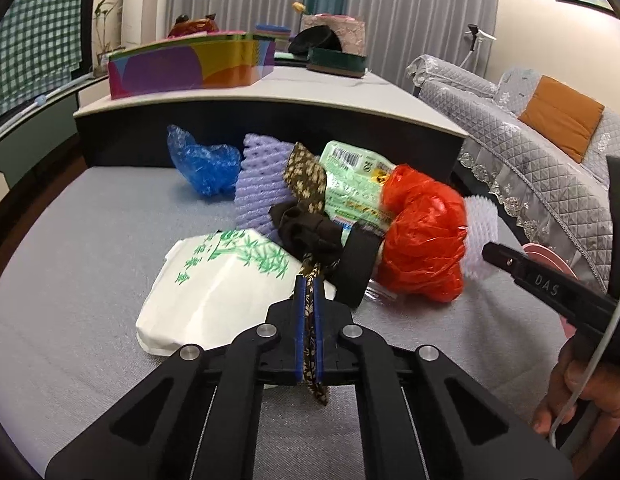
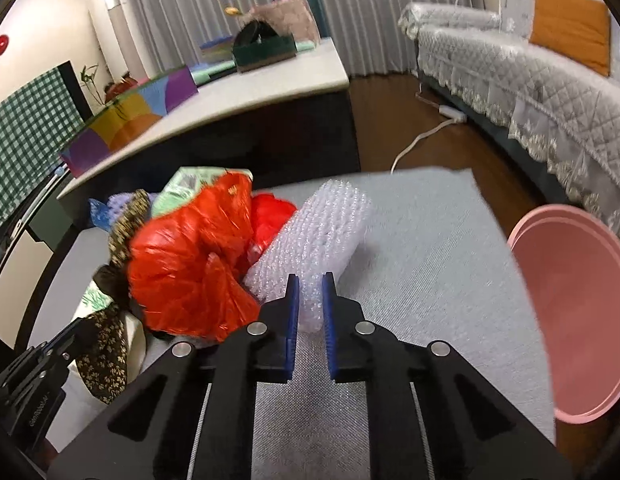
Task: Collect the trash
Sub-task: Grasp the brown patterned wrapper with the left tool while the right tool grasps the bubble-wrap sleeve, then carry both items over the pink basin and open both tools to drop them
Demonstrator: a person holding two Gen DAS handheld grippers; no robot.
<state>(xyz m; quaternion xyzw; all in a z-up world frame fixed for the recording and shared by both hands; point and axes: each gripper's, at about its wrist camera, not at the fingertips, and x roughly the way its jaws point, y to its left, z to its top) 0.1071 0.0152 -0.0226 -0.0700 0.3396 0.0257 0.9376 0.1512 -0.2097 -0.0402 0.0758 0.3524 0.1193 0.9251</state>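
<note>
As gripped — patterned strip lengthwise, away

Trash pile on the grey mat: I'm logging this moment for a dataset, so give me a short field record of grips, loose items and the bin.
left gripper: shut on the floral fabric strip
right gripper: shut on the bubble wrap
loose items: red plastic bag, blue plastic bag, purple foam net, green-printed wrapper, white bamboo-print packet
bin: pink tub, at the mat's right edge
surface: grey mat
</note>
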